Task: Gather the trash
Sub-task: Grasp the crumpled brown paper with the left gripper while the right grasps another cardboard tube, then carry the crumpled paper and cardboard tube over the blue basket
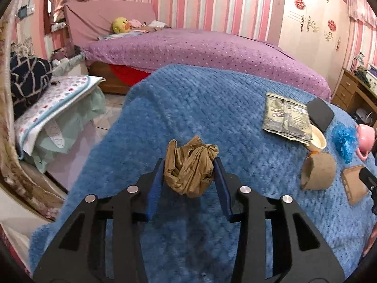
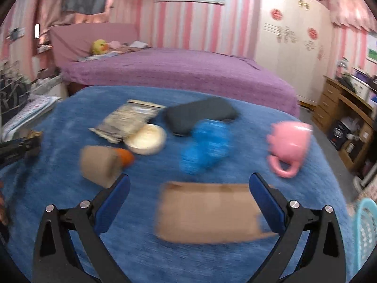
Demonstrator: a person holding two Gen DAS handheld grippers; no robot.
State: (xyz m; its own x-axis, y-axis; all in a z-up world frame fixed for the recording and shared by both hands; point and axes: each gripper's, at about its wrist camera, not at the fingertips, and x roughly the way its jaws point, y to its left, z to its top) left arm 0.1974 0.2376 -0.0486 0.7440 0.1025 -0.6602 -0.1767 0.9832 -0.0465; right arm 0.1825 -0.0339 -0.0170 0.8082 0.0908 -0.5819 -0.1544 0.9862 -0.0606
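Observation:
My left gripper (image 1: 189, 167) is shut on a crumpled brown plastic bag (image 1: 189, 168) and holds it over the blue blanket (image 1: 200, 99). My right gripper (image 2: 189, 188) is open and wide, with a flat piece of brown cardboard (image 2: 207, 212) lying on the blanket between its fingers. More trash lies on the blanket: a silver foil packet (image 2: 128, 120), a brown paper cup on its side (image 2: 99, 165), a crumpled blue plastic wad (image 2: 205, 146). The right wrist view is blurred.
A round cream lid (image 2: 147, 139), a black case (image 2: 200, 114) and a pink mug (image 2: 289, 146) on its side also lie on the blanket. A light blue basket (image 2: 366, 235) stands at the right edge. A purple bed (image 1: 200, 49) lies behind.

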